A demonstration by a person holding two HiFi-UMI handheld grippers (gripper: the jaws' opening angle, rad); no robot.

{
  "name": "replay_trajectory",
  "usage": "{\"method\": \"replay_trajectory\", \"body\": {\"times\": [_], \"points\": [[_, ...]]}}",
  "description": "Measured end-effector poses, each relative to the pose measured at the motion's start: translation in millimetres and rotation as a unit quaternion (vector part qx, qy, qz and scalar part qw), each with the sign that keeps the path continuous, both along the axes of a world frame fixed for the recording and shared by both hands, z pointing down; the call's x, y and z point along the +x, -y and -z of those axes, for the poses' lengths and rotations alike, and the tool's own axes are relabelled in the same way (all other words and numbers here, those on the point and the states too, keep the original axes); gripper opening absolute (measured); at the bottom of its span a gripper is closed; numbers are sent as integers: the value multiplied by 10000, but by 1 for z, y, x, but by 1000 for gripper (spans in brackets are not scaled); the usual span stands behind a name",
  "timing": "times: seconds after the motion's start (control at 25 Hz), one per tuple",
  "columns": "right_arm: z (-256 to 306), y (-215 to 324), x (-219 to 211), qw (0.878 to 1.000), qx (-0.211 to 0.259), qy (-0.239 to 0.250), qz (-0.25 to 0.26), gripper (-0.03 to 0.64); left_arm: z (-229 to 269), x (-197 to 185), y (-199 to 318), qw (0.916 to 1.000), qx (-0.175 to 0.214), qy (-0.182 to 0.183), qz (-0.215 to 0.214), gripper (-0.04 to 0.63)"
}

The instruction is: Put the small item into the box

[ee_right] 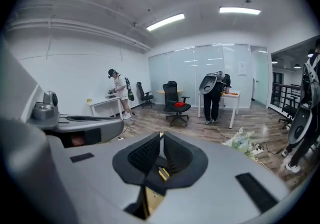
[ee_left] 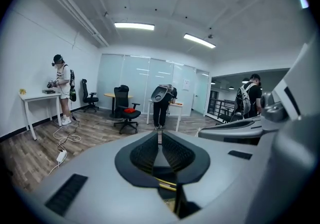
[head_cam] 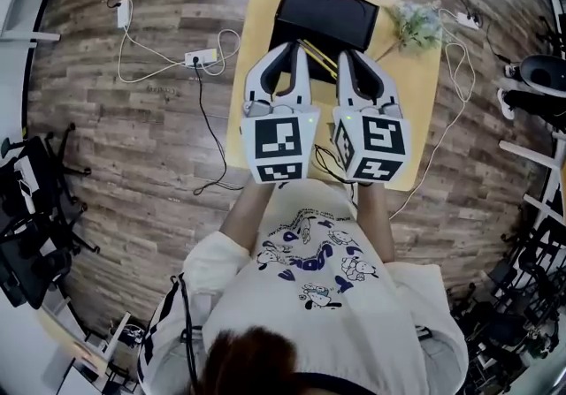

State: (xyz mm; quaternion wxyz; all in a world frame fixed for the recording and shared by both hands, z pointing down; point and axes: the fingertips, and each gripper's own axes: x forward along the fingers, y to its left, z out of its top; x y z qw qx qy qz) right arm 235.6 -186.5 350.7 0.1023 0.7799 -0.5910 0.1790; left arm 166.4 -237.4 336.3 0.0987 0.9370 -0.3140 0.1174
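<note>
The small item, a pair of thin yellow sticks (head_cam: 318, 58), lies inside the black box (head_cam: 325, 10), on its dark floor just in front of the raised lid. The box stands open at the far edge of the tabletop (head_cam: 256, 31), about midway along it. Apart from the sticks, I cannot make out anything else in it.

The left gripper (head_cam: 289, 50) is above the near left part of the box, its jaws closed tip to tip with nothing between them. The right gripper (head_cam: 349, 56) is just beside it, over the box's near right part, jaws likewise pressed together and empty. The sticks show in the gap between the two grippers.

A small bunch of pale flowers (head_cam: 416, 24) sits at the far right corner of the tabletop.
</note>
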Motion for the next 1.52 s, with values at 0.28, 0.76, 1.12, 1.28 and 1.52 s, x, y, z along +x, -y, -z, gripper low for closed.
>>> {"method": "replay_trajectory", "body": {"times": [0.28, 0.76, 1.12, 1.28, 1.52], "points": [[36, -16, -10, 9973, 546, -196, -461, 41, 32, -7, -13, 9991, 325, -221, -172, 35], [65, -34, -14, 9932, 912, -373, -621, 38, 62, -9, -31, 9968, 627, -425, -266, 35], [66, -38, -21, 9926, 953, -396, -641, 37, 66, -16, -34, 9962, 695, -430, -291, 35], [65, -39, -20, 9927, 931, -381, -659, 37, 66, -16, -35, 9961, 706, -419, -321, 35], [65, -41, -20, 9923, 939, -387, -711, 37, 67, -17, -37, 9959, 711, -433, -348, 35]]}}
